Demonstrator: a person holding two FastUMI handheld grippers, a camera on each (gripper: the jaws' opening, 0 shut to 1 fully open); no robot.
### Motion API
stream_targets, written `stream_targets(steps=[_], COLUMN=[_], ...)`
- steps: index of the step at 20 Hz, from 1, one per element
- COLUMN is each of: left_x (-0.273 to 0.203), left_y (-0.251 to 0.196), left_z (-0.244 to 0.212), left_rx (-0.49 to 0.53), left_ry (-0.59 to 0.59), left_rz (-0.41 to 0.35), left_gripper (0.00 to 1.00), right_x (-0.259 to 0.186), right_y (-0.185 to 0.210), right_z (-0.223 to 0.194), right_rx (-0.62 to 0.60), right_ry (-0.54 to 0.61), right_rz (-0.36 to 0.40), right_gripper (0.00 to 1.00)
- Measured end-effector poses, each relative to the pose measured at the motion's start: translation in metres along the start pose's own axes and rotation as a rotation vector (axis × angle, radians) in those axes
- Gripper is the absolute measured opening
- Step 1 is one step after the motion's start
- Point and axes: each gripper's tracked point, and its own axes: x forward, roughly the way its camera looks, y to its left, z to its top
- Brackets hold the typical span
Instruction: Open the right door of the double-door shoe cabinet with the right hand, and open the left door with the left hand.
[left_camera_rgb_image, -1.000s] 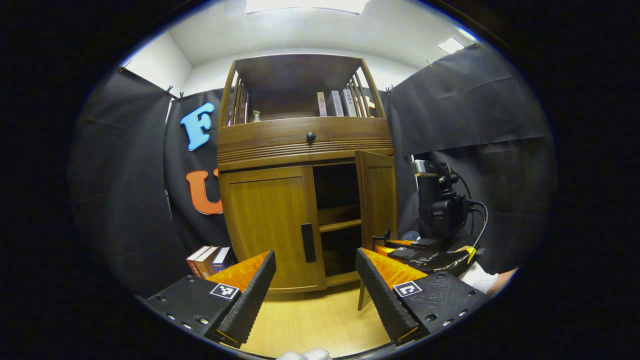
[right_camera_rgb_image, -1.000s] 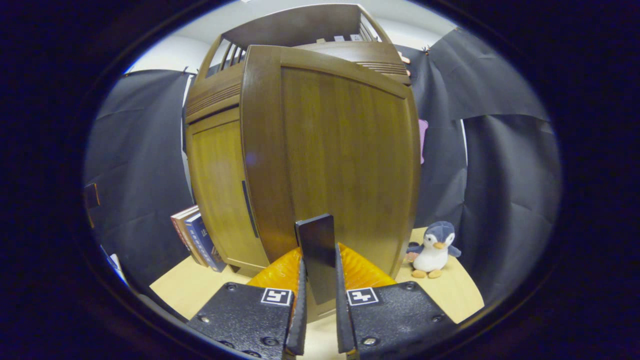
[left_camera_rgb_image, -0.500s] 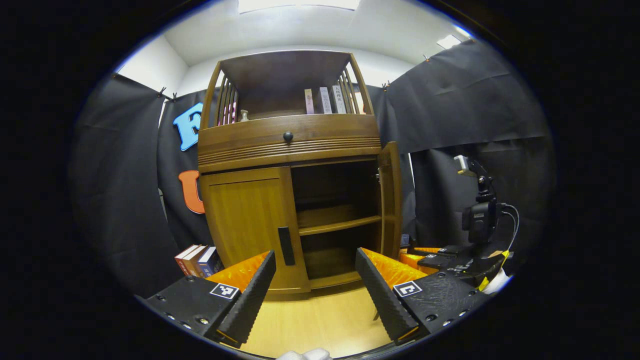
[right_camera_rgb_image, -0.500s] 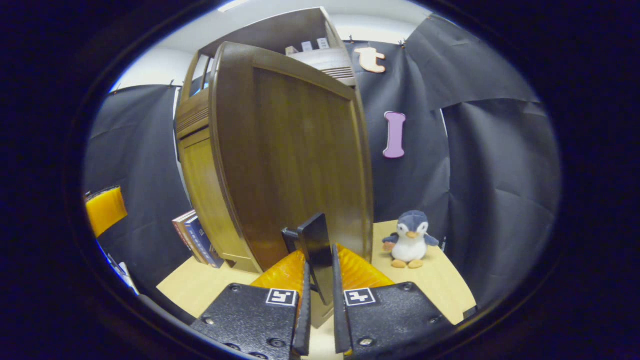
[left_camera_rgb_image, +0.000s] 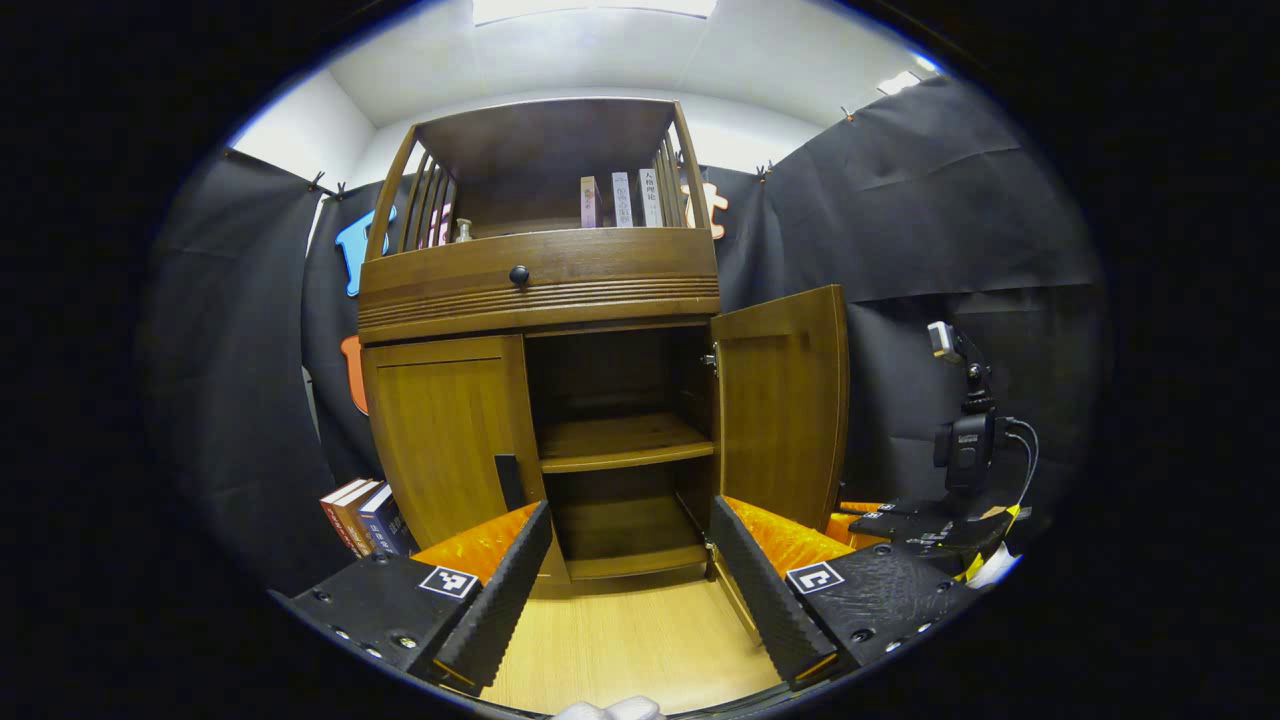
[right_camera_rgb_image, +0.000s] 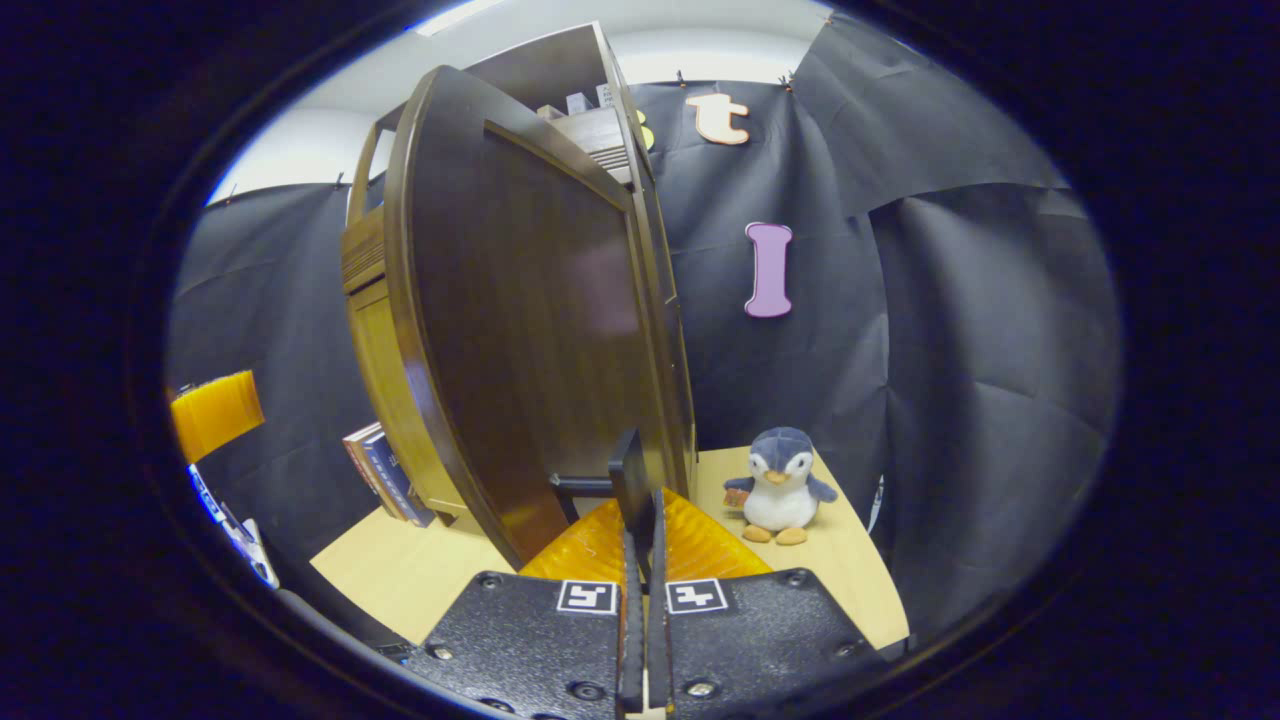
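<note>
The wooden shoe cabinet (left_camera_rgb_image: 540, 285) stands straight ahead in the left gripper view. Its left door (left_camera_rgb_image: 440, 430) is closed, with a black handle (left_camera_rgb_image: 507, 480) at its inner edge. My left gripper (left_camera_rgb_image: 628, 545) is open and empty, short of the cabinet and slightly right of that handle. The right door (left_camera_rgb_image: 790, 400) stands swung wide, baring two inner shelves (left_camera_rgb_image: 620, 442). In the right gripper view, my right gripper (right_camera_rgb_image: 641, 515) is shut on the right door's black handle (right_camera_rgb_image: 630, 468), the door panel (right_camera_rgb_image: 540, 330) rising just beyond it.
Books (left_camera_rgb_image: 360, 510) lean on the floor left of the cabinet. A plush penguin (right_camera_rgb_image: 778, 485) sits on the wooden floor (right_camera_rgb_image: 400, 570) right of it. Black cloth walls close in all round. More books (left_camera_rgb_image: 620, 200) stand on the top shelf above a drawer knob (left_camera_rgb_image: 519, 275).
The right door has swung from partly ajar to wide open, with the right gripper still holding its handle. The cabinet has drifted leftward in the left gripper view.
</note>
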Motion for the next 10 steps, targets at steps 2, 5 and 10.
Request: stream_targets(steps=[2, 5, 10], left_x=[0.0, -0.001, -0.004], left_y=[-0.006, -0.013, -0.023], left_z=[0.001, 0.001, 0.004], left_rx=[0.003, 0.0, 0.003], left_ry=[0.0, 0.0, -0.002], left_rz=[0.01, 0.027, 0.06], left_gripper=[0.96, 0.96, 0.96], right_x=[-0.001, -0.001, -0.001], right_y=[-0.004, -0.007, -0.026], right_z=[0.0, 0.002, 0.005], right_rx=[-0.015, -0.036, -0.04], right_ry=[0.007, 0.015, 0.021], right_rz=[0.022, 0.047, 0.067], right_gripper=[0.05, 0.05, 0.05])
